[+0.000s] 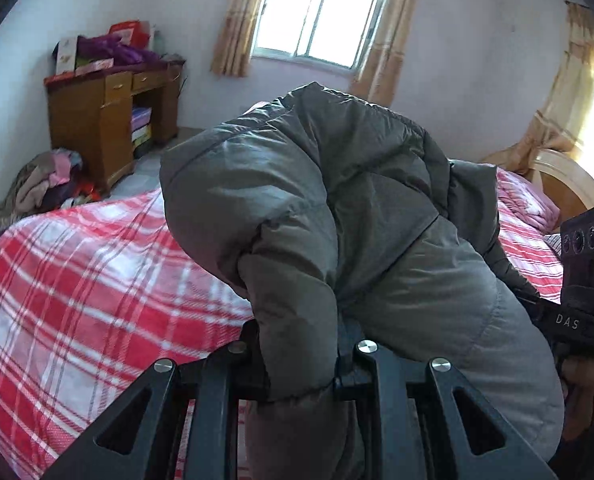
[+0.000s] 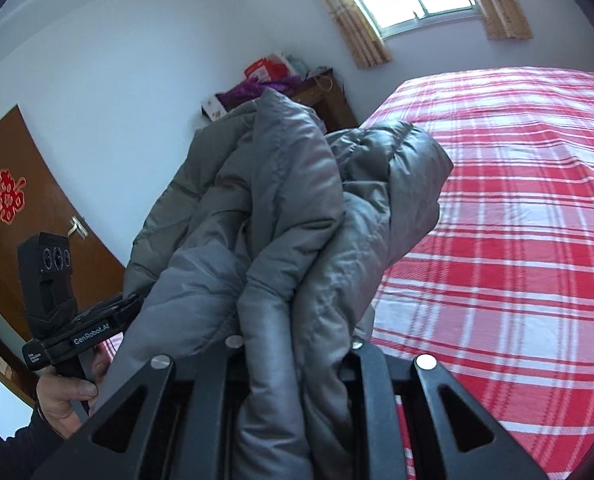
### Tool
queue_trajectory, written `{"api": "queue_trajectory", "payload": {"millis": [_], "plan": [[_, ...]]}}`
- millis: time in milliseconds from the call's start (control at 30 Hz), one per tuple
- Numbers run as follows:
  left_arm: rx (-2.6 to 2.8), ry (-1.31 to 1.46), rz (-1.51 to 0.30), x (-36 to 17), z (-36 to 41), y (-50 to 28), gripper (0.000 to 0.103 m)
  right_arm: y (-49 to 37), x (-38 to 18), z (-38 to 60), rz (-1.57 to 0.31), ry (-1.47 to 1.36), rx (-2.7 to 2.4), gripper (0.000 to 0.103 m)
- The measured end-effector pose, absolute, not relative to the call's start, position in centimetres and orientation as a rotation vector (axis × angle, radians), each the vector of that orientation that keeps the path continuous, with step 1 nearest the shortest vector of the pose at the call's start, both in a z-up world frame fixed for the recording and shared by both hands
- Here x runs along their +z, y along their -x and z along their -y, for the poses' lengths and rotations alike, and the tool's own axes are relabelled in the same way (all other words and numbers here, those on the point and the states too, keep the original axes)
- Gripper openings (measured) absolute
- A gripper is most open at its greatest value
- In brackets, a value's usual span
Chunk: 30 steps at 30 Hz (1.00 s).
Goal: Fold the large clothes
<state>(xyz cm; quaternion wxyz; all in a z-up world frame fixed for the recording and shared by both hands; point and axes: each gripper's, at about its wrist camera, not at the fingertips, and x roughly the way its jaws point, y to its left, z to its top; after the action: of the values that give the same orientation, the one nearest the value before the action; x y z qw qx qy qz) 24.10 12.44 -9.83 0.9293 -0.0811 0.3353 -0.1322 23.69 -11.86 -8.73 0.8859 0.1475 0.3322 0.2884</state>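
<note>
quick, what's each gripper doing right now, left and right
Left gripper: closed on a bunched fold of the grey puffer jacket, held up above the bed.
Right gripper: closed on another fold of the same jacket.

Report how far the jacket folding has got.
Done: nothing shows as folded. In hand: the left gripper and right gripper each clamp a bunch of the grey puffer jacket, held up bunched above the red plaid bed. Left: lay it flat on the bed, then make every fold.
</note>
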Motion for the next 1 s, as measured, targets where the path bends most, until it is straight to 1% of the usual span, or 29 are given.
{"api": "queue_trajectory", "payload": {"millis": [233,467,733,1000], "plan": [[-0.248,0.181,-0.738,-12.5,-14.3,-24.7,0.021,-26.8,-11.5,9.8,-0.766,-0.29,0.598,0.019],[-0.241,0.179,-0.747,-13.1,-14.4,-24.8,0.021,-28.0,-13.1,9.1,-0.801,-0.282,0.59,0.019],[-0.223,0.152,-0.755,-13.6,-14.4,-24.6,0.021,-28.0,-12.3,8.0,-0.813,-0.274,0.588,0.019],[-0.212,0.148,-0.764,-14.3,-15.0,-24.6,0.024,-28.5,-13.0,7.2,-0.831,-0.27,0.583,0.019]]}}
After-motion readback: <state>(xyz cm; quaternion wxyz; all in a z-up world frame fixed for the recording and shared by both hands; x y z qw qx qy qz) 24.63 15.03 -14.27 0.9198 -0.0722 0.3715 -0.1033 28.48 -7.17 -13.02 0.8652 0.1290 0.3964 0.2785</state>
